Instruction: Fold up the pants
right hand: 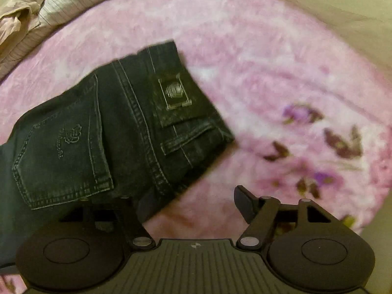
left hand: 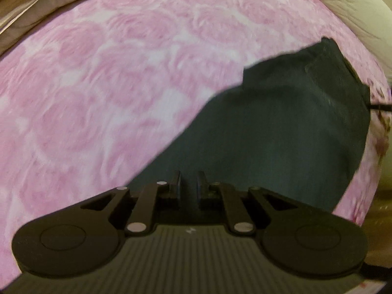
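Dark denim pants (right hand: 127, 127) lie folded lengthwise on a pink blanket (right hand: 257, 61), back pocket (right hand: 61, 156) and waistband patch (right hand: 174, 93) facing up. My right gripper (right hand: 193, 208) is open just below the waist end. Its right finger (right hand: 245, 202) is over bare blanket and its left finger sits at the denim's edge, partly hidden. In the left wrist view the pants (left hand: 281, 127) stretch up and to the right from my left gripper (left hand: 188, 183). Its jaws stand nearly together with dark fabric between them.
The rose-patterned blanket (left hand: 110, 85) covers the bed. Beige bedding (left hand: 29, 5) lies along the far left edge. Crumpled light clothes (right hand: 44, 9) are heaped at the far left in the right wrist view. A cream surface (left hand: 348, 5) borders the right. A black cable (left hand: 381, 107) pokes in there.
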`<state>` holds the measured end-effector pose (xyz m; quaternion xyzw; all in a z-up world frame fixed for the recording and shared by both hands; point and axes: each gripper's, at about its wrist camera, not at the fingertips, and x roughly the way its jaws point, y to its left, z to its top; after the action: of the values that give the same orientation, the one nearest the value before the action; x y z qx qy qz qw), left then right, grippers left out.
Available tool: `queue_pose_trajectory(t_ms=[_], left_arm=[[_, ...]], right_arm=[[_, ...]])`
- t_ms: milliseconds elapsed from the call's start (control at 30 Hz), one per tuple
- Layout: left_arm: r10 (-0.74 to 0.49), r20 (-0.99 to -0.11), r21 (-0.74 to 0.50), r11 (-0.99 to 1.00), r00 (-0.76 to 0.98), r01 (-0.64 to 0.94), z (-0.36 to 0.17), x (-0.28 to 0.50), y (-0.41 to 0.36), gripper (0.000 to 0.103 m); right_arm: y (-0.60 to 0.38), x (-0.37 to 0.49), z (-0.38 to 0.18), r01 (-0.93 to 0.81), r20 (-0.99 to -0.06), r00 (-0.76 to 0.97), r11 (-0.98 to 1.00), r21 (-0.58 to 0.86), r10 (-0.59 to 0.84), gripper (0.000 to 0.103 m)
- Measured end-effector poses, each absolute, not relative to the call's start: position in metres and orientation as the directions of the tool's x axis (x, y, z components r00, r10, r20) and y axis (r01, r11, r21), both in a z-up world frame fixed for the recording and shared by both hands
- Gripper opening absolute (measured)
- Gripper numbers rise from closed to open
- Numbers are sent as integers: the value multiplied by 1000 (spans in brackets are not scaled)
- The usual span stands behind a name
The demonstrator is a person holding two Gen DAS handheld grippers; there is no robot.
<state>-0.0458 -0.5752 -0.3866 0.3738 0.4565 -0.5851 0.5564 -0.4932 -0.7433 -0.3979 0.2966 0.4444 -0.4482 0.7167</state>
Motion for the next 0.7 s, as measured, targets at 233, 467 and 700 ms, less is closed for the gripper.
queue_pose_trajectory(t_ms=[233,467,700], left_arm=[[-326,-944,-59,7,-53,998,-378,-35,-482,12],[-268,-963,-8,132,28,991,-366,-5,-374,14],[-241,-968,8,241,67,970,-362,4,-301,18]], right_arm=[[-700,-476,-388,937,-854,230,343,64,-467,67],[-639,-427,-381,889,-864,324,438,137,-387,67],[-597,-395,-416,867,-878,429,369,334,-214,61]])
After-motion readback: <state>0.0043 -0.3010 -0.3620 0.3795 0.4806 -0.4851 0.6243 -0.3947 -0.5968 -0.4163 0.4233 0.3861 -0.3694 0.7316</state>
